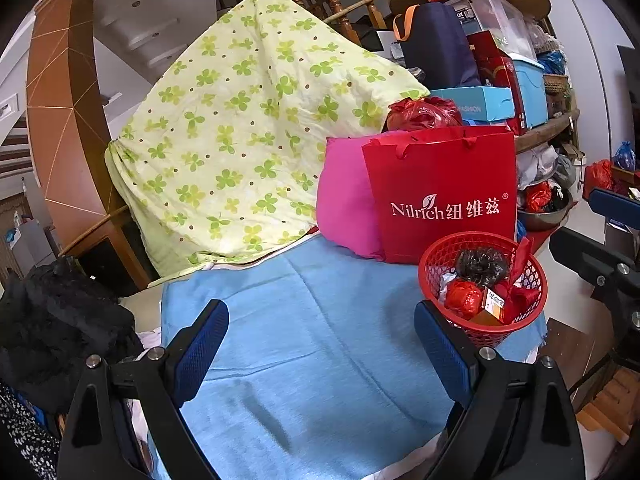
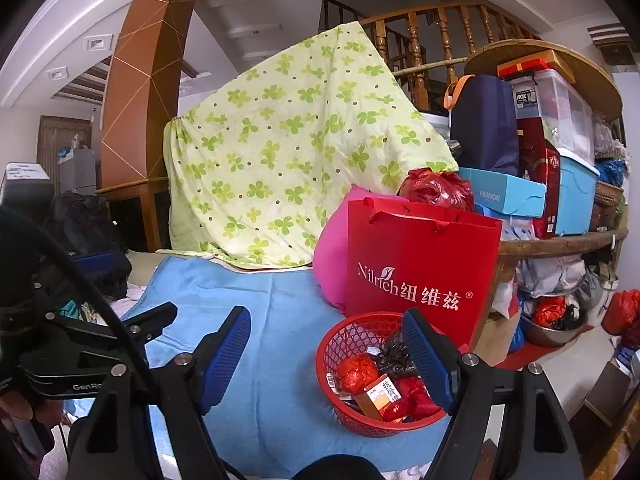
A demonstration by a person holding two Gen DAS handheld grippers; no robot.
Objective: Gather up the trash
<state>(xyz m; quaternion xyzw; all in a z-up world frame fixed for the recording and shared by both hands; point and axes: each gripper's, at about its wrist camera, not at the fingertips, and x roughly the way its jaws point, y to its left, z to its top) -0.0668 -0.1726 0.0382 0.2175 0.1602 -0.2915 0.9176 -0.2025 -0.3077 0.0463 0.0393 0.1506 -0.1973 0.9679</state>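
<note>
A red mesh basket [image 1: 516, 322] [image 2: 348, 344] stands on a blue cloth [image 1: 304, 320] [image 2: 272, 304] at the right. It holds crumpled red wrappers [image 1: 464, 298] [image 2: 357, 372], a black crumpled bag [image 1: 482, 265] [image 2: 394, 354] and a small orange box [image 1: 494, 304] [image 2: 380, 398]. My left gripper [image 1: 322, 332] is open and empty over the cloth, left of the basket. My right gripper [image 2: 326, 340] is open and empty, with its right finger [image 2: 428, 360] in front of the basket.
A red paper bag [image 1: 444, 196] [image 2: 420, 268] and a pink cushion [image 1: 344, 204] [image 2: 330, 264] stand behind the basket. A clover-print quilt [image 1: 248, 120] [image 2: 288, 152] hangs at the back. Stacked boxes fill shelves at the right [image 1: 500, 92] [image 2: 560, 176]. Black clothing [image 1: 60, 328] lies left.
</note>
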